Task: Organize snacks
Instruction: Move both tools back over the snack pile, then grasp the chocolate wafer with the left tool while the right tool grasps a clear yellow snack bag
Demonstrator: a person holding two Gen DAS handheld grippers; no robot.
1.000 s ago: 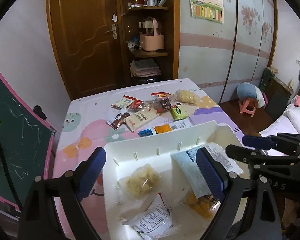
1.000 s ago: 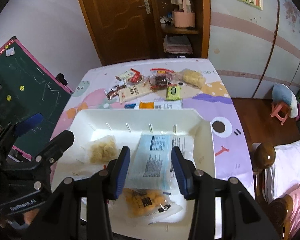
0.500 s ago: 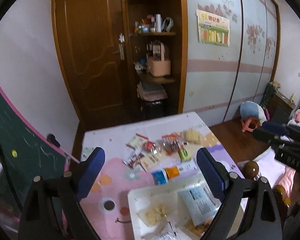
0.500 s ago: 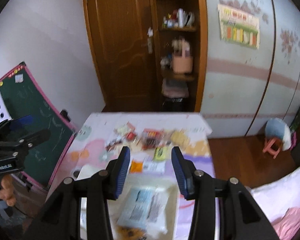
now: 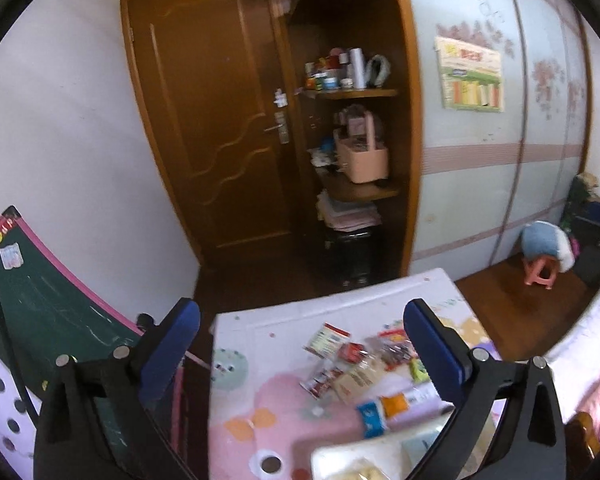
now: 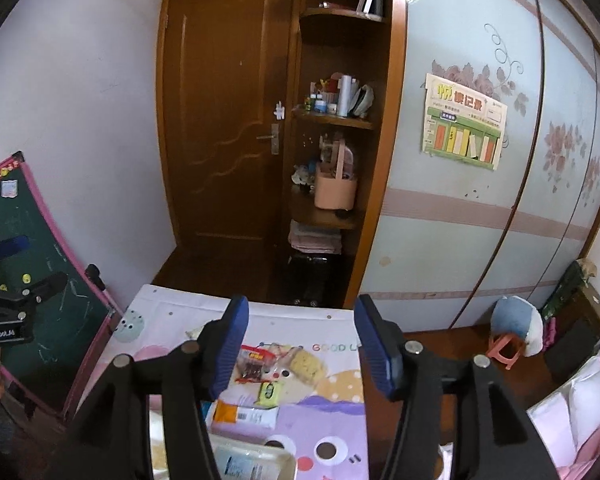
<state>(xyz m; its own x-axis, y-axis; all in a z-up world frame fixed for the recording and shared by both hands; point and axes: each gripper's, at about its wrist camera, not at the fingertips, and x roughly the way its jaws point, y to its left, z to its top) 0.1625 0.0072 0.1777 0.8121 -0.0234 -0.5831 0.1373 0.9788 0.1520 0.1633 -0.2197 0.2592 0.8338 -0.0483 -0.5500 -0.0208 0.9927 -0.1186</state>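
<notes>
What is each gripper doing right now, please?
Left gripper: open, holding nothing; jaws have just opened wider.
Right gripper: open, holding nothing; jaws have just opened wider.

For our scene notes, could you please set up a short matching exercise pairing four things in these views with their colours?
Things:
1. caddy on the shelf
2. stool on the floor
3. chalkboard
4. snack packet nearest the tablecloth's purple patch

Colours:
A. green with a pink frame
B. yellow-green
C. peach-pink with a tall handle
D. coral pink under a blue cushion

Pairs: 1-C, 2-D, 3-A, 4-B
</notes>
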